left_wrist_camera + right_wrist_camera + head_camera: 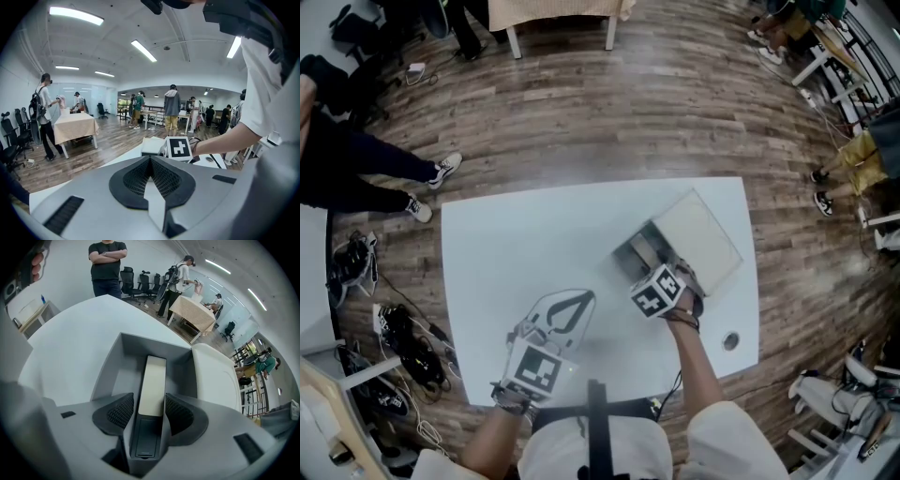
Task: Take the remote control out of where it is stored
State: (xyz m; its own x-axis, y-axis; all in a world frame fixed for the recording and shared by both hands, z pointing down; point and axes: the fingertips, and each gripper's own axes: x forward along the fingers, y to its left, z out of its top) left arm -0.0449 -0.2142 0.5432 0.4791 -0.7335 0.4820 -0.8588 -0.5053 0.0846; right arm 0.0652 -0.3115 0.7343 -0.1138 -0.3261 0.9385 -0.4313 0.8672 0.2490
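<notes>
In the open grey box [114, 366] on the white table [516, 234] lies the remote control [153, 380] — the right gripper [151, 412] clamps its near end. The left gripper [151, 164] rests apart from the box, jaws together, empty.

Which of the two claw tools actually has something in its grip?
The right gripper: its jaws clamp the remote control. The left gripper has its jaws shut together with nothing between them.

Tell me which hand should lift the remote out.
Right. The right tongs grip the remote inside the box; the left tongs are shut and empty, away from the box.
</notes>
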